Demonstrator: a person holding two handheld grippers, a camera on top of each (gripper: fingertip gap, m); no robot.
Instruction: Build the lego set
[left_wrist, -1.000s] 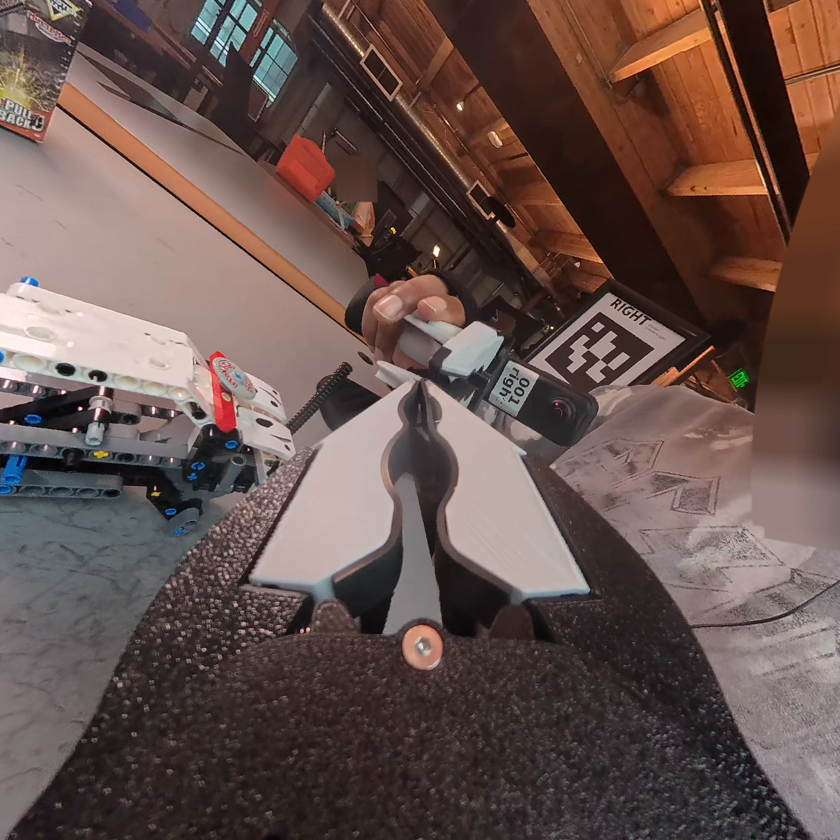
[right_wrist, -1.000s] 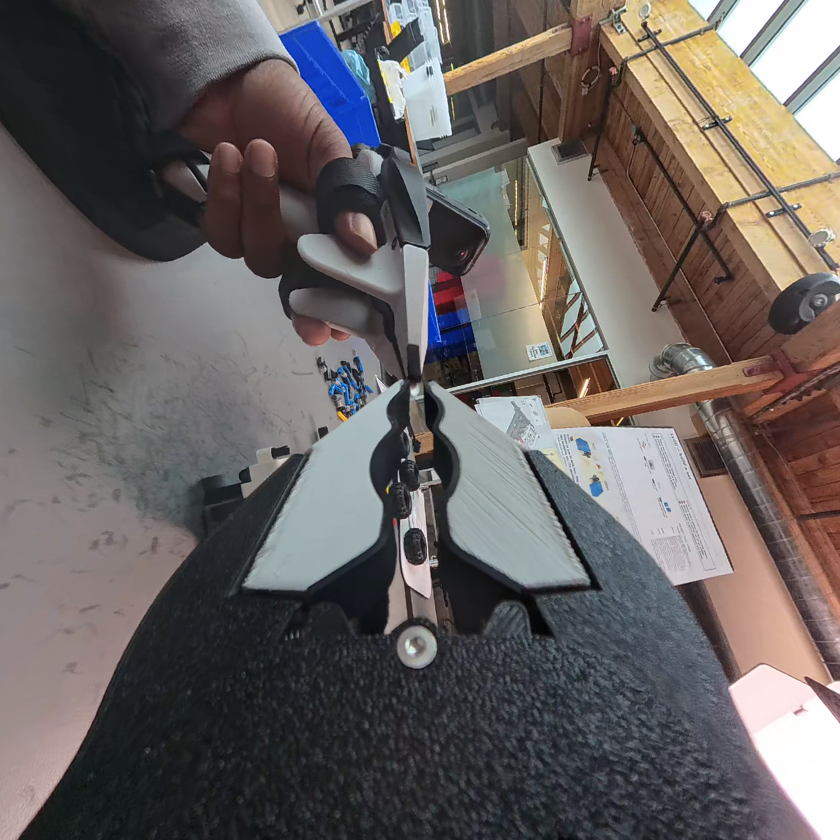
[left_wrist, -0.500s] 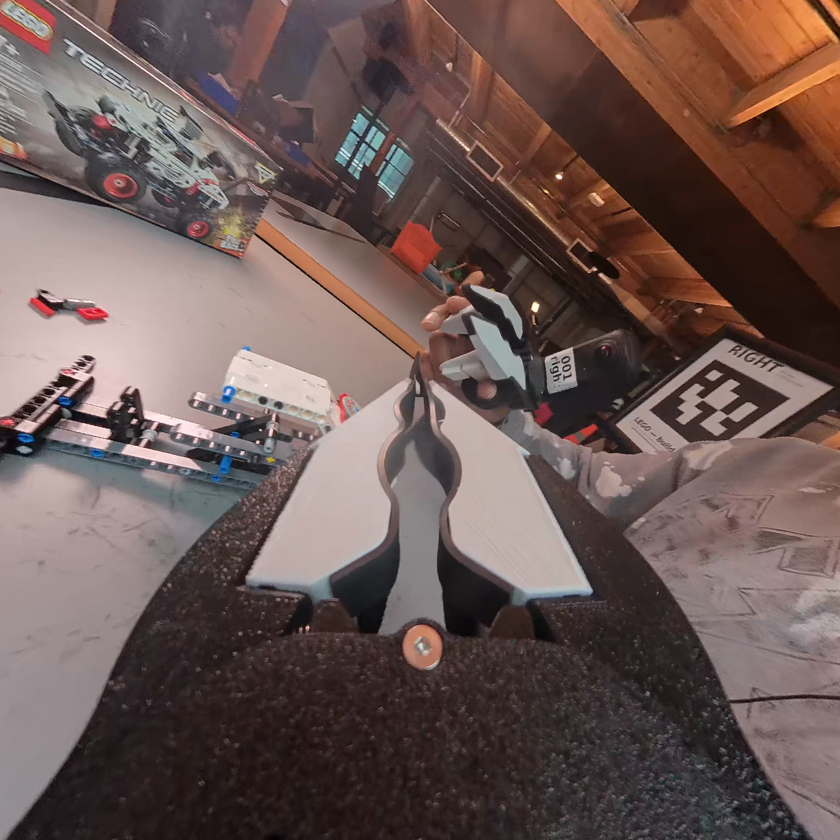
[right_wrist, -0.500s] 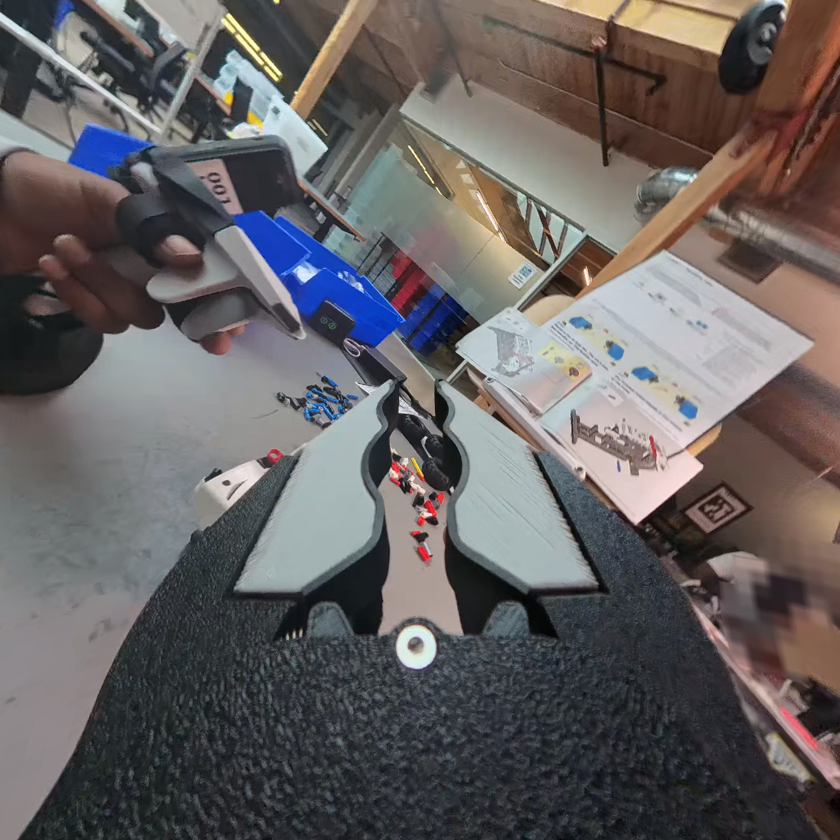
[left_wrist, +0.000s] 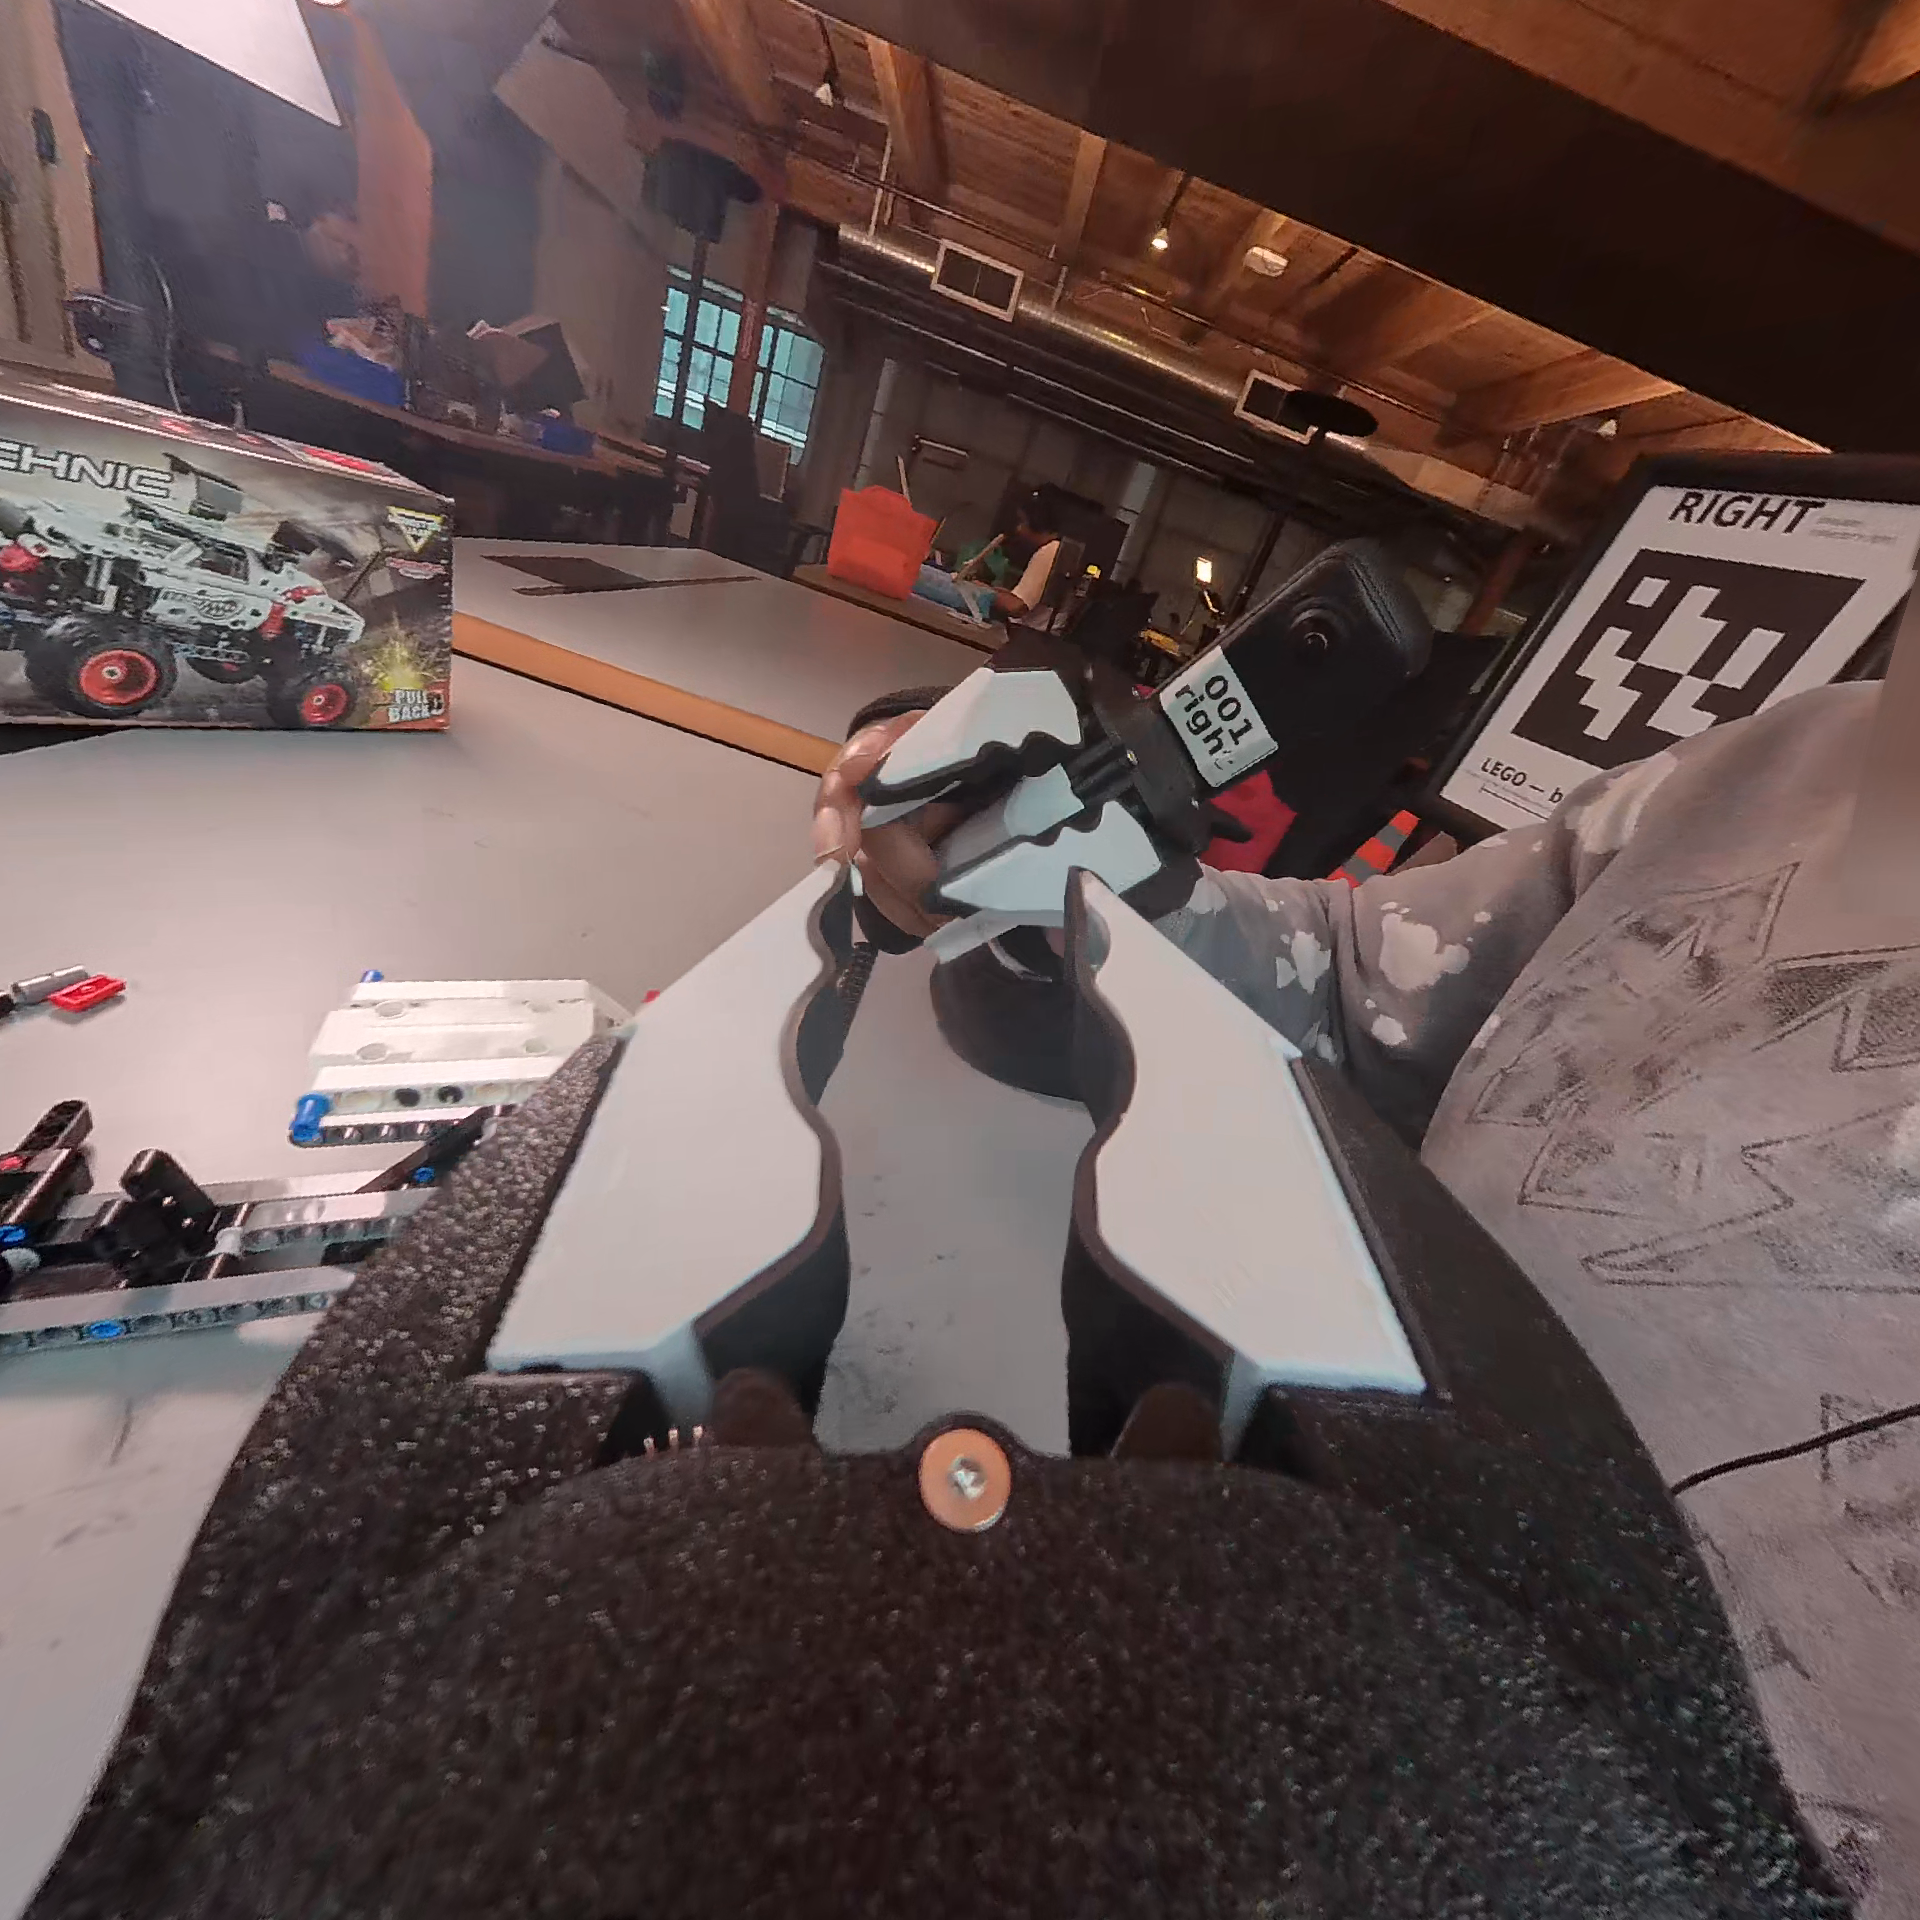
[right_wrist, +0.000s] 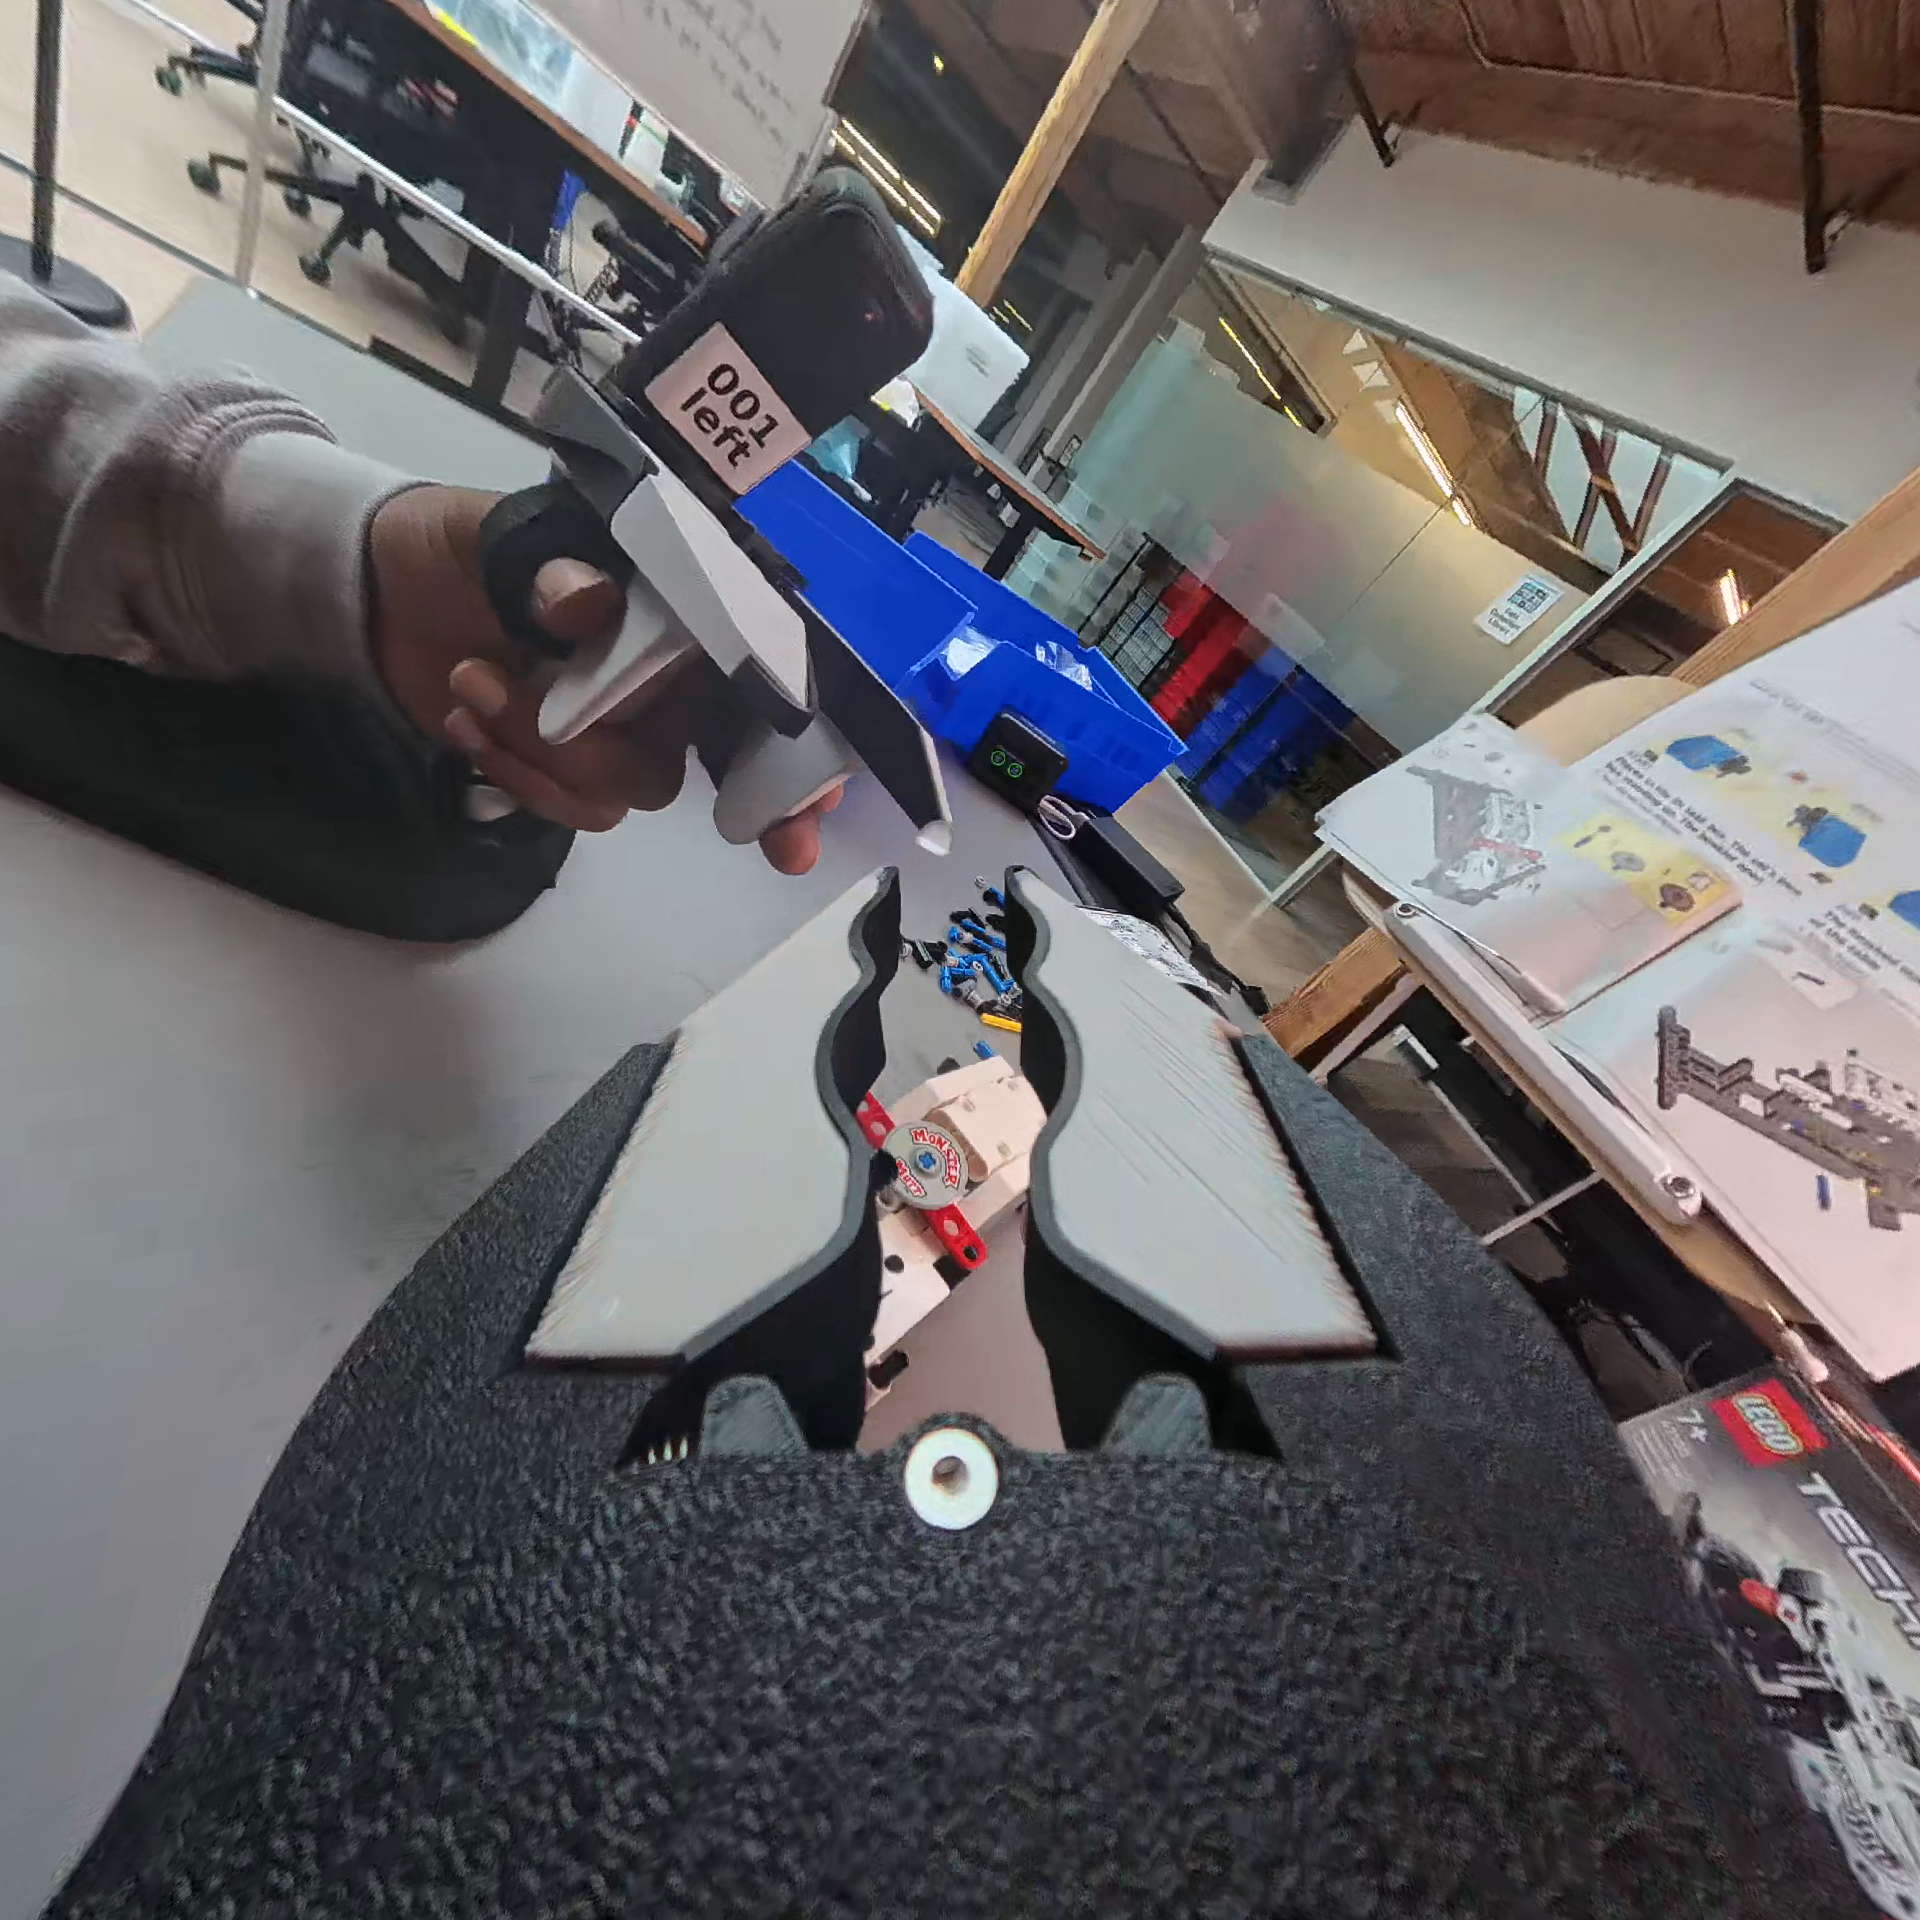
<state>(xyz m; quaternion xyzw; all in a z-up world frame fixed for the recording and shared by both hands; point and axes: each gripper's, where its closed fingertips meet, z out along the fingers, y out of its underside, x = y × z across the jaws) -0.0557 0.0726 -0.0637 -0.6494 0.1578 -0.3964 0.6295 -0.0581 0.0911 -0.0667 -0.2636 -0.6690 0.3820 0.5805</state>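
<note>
My left gripper is wide open and holds nothing. My right gripper is open too, and it is empty as well. Both hang in the air above the grey worktop.

The lego truck is only partly built. The half-built truck lies flat on the worktop to the left of my left gripper. It has a long grey and black frame with a white block on top at the far end. In the right wrist view I see the white end of it just under my right gripper, with a round sticker piece on a red bar.

I see no wheels on it and no full body like the truck on the box, so I think lots of steps are left.

More loose parts wait on the worktop. There is a small heap of blue and black pins far ahead of my right gripper, and a red piece far to the left. The open instruction pages stand on the right. I think I need to pick up a new piece next.
</note>
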